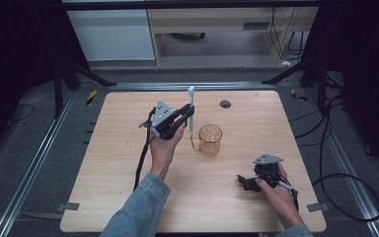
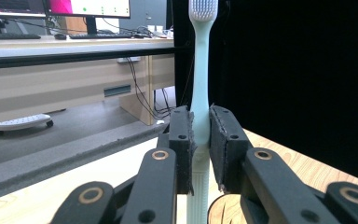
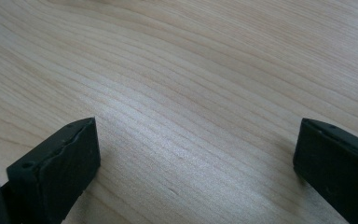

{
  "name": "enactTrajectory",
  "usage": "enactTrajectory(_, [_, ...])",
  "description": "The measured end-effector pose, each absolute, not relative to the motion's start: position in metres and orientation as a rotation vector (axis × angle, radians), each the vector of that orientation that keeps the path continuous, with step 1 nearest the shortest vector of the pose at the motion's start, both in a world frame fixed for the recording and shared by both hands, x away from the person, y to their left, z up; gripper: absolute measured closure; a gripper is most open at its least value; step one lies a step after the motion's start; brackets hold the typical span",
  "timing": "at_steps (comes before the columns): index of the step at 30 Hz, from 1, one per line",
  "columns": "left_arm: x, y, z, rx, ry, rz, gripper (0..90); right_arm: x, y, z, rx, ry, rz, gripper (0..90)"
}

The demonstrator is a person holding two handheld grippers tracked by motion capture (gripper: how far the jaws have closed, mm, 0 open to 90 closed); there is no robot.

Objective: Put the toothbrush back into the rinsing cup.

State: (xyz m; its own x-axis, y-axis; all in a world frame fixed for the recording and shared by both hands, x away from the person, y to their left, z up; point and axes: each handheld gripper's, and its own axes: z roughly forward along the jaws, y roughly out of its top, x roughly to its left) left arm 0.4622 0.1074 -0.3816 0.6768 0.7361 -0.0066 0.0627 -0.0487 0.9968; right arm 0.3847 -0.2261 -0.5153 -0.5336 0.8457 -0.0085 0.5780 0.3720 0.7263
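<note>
A pale blue toothbrush (image 1: 192, 109) stands upright above the table, bristle head up, with my left gripper (image 1: 185, 114) shut on its handle. In the left gripper view the toothbrush (image 2: 200, 93) rises between the two black pads, bristles at the top. A clear amber glass mug (image 1: 209, 139) stands on the wooden table (image 1: 128, 173) just right of and below the brush. My right gripper (image 1: 244, 182) rests low at the front right of the table; in its own view the gripper (image 3: 196, 149) is open with bare wood between its jaws.
A small dark round grommet (image 1: 225, 103) sits in the table near its far edge. Cables (image 1: 335, 163) trail on the floor to the right. Desks (image 1: 217, 24) stand beyond the table.
</note>
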Motion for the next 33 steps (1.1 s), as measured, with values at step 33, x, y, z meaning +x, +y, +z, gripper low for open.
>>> enactTrajectory(33, [0.466, 0.099, -0.407, 1.550, 0.682, 0.580, 78.8, 0.385, -0.226, -0.515, 1.235, 2.264, 0.966, 0.6])
